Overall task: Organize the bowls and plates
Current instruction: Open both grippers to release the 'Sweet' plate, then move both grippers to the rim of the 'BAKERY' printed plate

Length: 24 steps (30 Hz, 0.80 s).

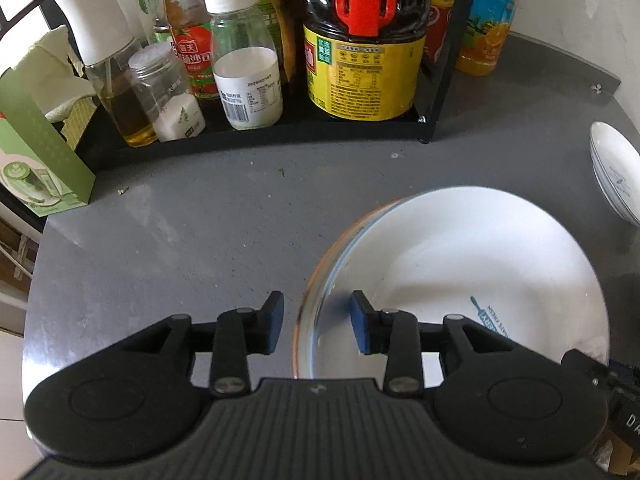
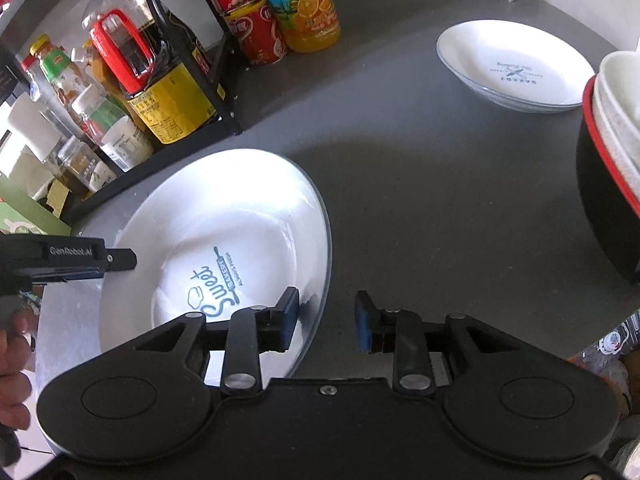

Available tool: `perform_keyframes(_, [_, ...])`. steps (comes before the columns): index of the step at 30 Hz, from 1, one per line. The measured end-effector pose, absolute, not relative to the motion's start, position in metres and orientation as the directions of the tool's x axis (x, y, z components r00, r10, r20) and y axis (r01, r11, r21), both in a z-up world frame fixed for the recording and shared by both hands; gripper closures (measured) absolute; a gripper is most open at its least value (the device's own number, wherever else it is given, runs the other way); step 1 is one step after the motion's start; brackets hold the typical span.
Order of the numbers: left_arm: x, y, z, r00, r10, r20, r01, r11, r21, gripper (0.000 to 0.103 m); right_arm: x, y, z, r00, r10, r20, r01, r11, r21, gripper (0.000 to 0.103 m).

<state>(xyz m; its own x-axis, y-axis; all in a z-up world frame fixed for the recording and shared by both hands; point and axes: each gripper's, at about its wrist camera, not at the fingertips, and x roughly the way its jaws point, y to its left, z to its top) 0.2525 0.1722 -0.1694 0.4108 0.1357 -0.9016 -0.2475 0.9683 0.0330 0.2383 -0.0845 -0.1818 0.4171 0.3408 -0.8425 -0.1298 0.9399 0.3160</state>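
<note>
Leftmost, green box point(image 1: 44, 152) at the counter's point(image 1: 200, 232) edge, beside a black rack point(image 1: 256, 136) packed with bottles: oil dispenser point(image 1: 104, 60), white-capped jar point(image 1: 244, 60), big soy jug point(image 1: 364, 48) with red handle. Past the rack's end, orange juice point(image 2: 308, 4) and red cans point(image 2: 256, 32). Lower down, left gripper point(image 1: 317, 322) parted, pads straddling the near rim of the big plate point(image 1: 460, 264) without pressing it, one pad outside on the counter side, one over the plate's white inside. Plate flat on the counter, blue "Sweet" lettering at its middle. Right gripper point(image 2: 327, 318) likewise parted, left pad over the plate's right rim, right pad above bare counter, nothing clamped. Far right, small plate point(image 2: 516, 68) lying well apart toward the back corner. At the right edge, black bowl point(image 2: 608, 200) with red rim, white bowls point(image 2: 618, 112) nested inside.
</note>
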Motion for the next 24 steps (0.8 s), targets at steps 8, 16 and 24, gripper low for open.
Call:
perform_keyframes(8, [0.257,0.18,-0.169,0.402,0.127,-0.907,-0.236,0.971,0.031,0.062,0.241,-0.084,-0.185,0.422,0.334,-0.843,-0.122,0.942,0.312,0.07])
perform_keyframes(16, [0.259,0.173,-0.168,0.385,0.172,-0.907,-0.23,0.969,0.087,0.062,0.24,-0.093,-0.171,0.432,0.369,-0.823,-0.133,0.929,0.346,0.067])
perform_keyframes(24, [0.253,0.153,-0.157,0.383,0.216,-0.898,-0.239,0.962,0.129,0.061,0.23,-0.105,-0.149,0.468,0.401,-0.788,-0.163,0.915,0.368,0.049])
